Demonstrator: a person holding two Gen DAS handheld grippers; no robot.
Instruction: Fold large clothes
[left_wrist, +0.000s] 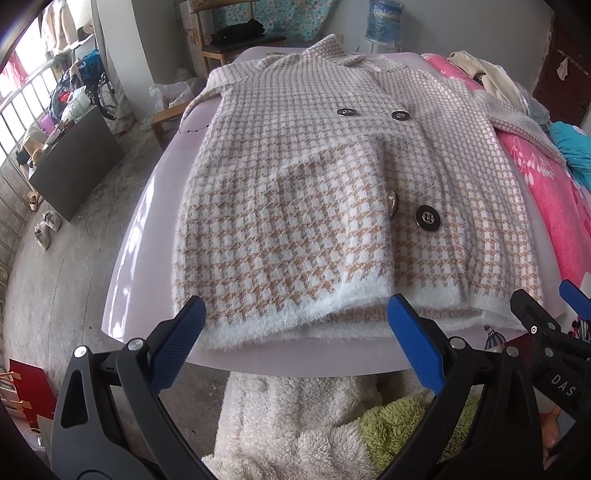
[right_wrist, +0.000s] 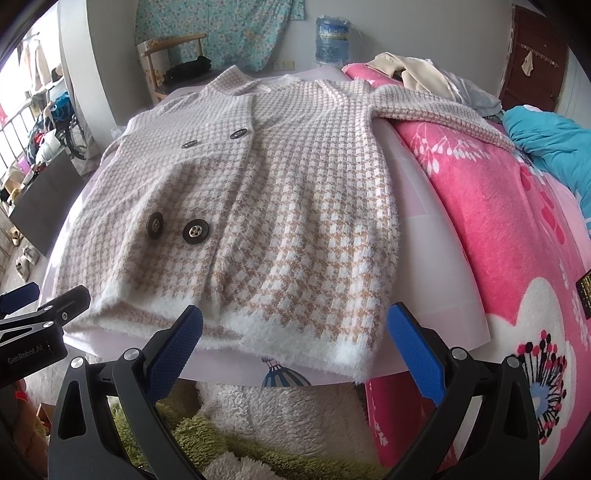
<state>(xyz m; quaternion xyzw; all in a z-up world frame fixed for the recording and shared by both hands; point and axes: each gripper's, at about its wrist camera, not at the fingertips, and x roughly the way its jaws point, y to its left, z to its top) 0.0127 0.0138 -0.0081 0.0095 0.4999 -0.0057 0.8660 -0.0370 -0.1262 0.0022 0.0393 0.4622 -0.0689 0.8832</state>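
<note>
A fuzzy tan-and-white houndstooth coat (left_wrist: 280, 206) (right_wrist: 295, 206) lies face up on a pale lilac board (left_wrist: 147, 229) (right_wrist: 428, 251), collar far, white hem near. Dark buttons (left_wrist: 426, 218) (right_wrist: 195, 230) run down its front. One sleeve (right_wrist: 443, 110) stretches out onto the pink blanket; the other sleeve (left_wrist: 210, 85) droops off the board's far left side. My left gripper (left_wrist: 295, 310) (right_wrist: 48, 295) is open just short of the hem's left half. My right gripper (right_wrist: 295, 317) (left_wrist: 546, 299) is open in front of the hem's right corner. Neither touches the cloth.
A pink flowered blanket (right_wrist: 517, 221) covers the bed on the right, with a teal garment (right_wrist: 554, 140) and beige clothes (right_wrist: 417, 74) on it. Fluffy white and green textiles (left_wrist: 295, 424) lie below the board's near edge. Bare floor, shoes (left_wrist: 46, 229) and a dark cabinet (left_wrist: 77, 166) are at left.
</note>
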